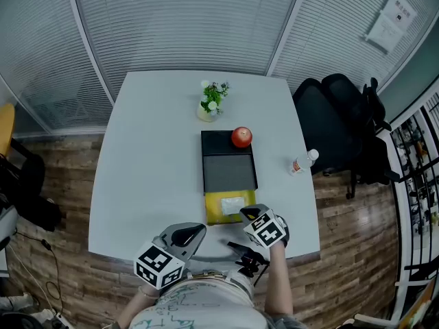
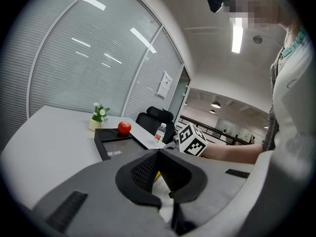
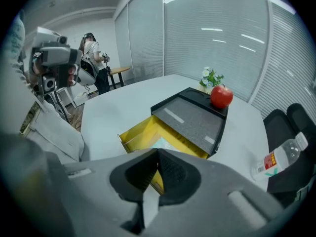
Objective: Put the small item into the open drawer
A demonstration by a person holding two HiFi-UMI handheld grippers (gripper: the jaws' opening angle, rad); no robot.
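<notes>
Yellow drawer point(image 1: 211, 212) stands pulled out of the black unit point(image 1: 228, 173), toward the near edge of the table point(image 1: 151, 170). 1 small pale packet point(image 1: 232, 203) lies flat inside the drawer. Right gripper point(image 3: 157, 154): at the drawer's near right corner, jaws clenched together, nothing between them. Left gripper point(image 2: 158, 153): at the table edge, left of the drawer, jaws likewise closed, empty. 1 red apple point(image 1: 241, 137) sits on the unit's far end.

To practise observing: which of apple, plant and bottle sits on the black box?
The apple, on the box's far right corner; the plant and bottle stand on the table itself.
</notes>
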